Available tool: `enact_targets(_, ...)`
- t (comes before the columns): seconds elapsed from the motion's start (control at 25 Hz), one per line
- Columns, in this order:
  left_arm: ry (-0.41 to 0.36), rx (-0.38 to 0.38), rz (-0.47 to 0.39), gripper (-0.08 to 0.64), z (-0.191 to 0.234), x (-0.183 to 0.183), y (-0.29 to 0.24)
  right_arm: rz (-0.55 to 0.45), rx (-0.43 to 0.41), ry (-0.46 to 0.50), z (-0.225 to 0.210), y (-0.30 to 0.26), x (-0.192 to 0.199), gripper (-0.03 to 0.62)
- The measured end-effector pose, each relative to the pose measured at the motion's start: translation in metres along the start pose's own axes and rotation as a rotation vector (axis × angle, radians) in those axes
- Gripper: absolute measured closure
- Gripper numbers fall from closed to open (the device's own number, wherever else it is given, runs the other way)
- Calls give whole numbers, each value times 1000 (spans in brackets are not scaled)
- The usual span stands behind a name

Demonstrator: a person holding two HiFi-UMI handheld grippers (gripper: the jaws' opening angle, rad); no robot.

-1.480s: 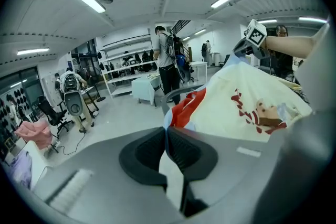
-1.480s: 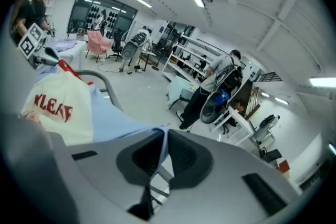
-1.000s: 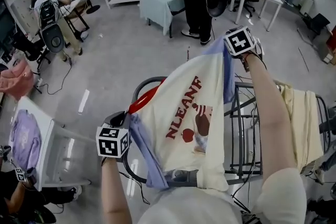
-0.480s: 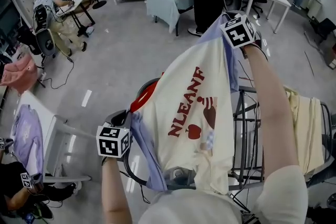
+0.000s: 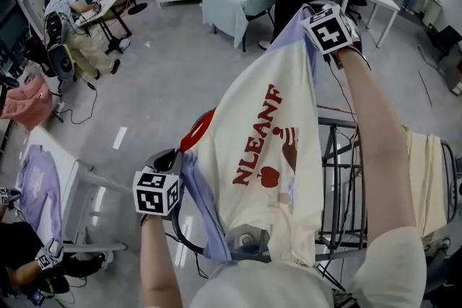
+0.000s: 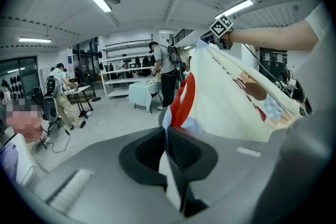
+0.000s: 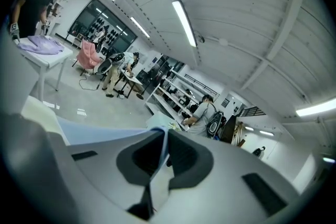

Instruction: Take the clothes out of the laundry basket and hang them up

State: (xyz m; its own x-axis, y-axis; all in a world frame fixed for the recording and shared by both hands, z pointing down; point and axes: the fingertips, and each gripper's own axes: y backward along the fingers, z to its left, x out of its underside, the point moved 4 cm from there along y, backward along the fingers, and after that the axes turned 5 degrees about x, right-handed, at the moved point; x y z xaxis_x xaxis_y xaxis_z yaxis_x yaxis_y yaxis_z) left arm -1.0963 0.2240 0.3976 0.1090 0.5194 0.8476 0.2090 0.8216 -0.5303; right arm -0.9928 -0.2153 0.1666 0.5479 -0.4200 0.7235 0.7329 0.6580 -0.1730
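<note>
print: red "NLEANF" on the cream shirt
left fingers: clamped tight on its blue edge
right fingers: pinched on the blue sleeve, higher

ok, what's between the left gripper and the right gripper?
The cream T-shirt spans it, the left gripper and right gripper each shut on an edge. Head view shows it best.

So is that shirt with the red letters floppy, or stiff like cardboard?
Probably floppy: the shirt drapes and folds between the left gripper and right gripper, whose jaws pinch its edges. Likely light too, since two small pinches hold it up. Let one go and it would probably swing down limp.
</note>
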Motion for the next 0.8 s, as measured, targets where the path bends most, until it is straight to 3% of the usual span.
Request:
enact_targets(0.12,-2,-4,-7,534,0,-11,1,-5,10,-51,-10,1,-7,578)
enact_targets(0.24,7,-14,13,534,0,-18,0,36,-30,-96,-5,-7,7,578)
enact_targets(0.32,18,-25,40,534,0,-18,-4,111,-79,-160,6,-14,34,564)
enact_targets(0.4,26,-38,70,534,0,-14,-7,197,-143,-214,24,-19,69,505)
enact_targets(0.56,46,-49,111,534,-1,-3,-9,332,-224,-269,59,-14,132,486)
enact_targets(0.64,50,-48,119,534,0,0,-9,380,-256,-309,73,-7,156,483)
enact_targets(0.72,53,-46,122,534,2,1,-10,441,-307,-338,87,1,177,420)
enact_targets(0.8,58,-44,123,534,4,2,-10,479,-326,-350,95,11,193,410)
